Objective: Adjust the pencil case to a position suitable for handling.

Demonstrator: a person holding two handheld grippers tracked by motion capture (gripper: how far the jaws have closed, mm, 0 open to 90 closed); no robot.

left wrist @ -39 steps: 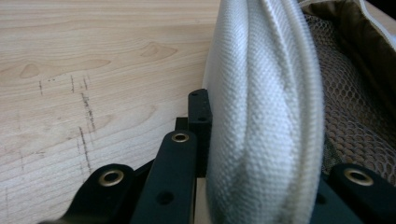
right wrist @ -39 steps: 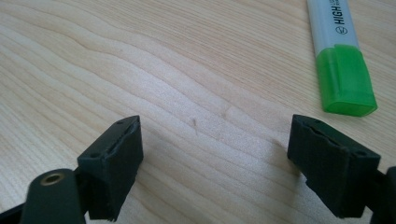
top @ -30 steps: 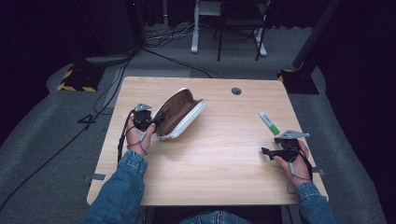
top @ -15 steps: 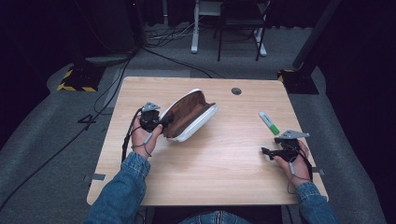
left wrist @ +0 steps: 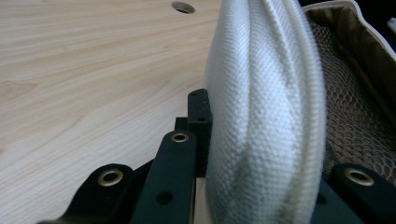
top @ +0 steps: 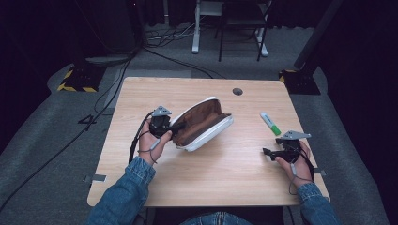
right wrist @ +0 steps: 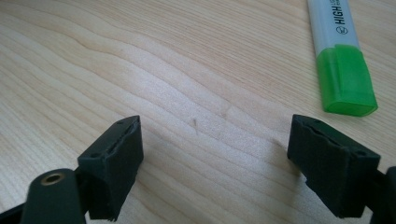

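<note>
High view: oval white canvas pouch

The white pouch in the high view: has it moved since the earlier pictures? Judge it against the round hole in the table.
Yes. The white pouch, clamped in the left claw, has shifted right, ending nearer the round hole and the green marker.

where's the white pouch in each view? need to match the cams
High view: white pouch lies left of centre on the table, open, brown lining up, its left end in the left gripper.
Left gripper view: its white fabric wall rises centre-right, clamped between the jaws, mesh lining at right.
Right gripper view: not in it; open jaws, green highlighter upper right.
Shared landmark: the round table hole, top of left gripper view.
</note>
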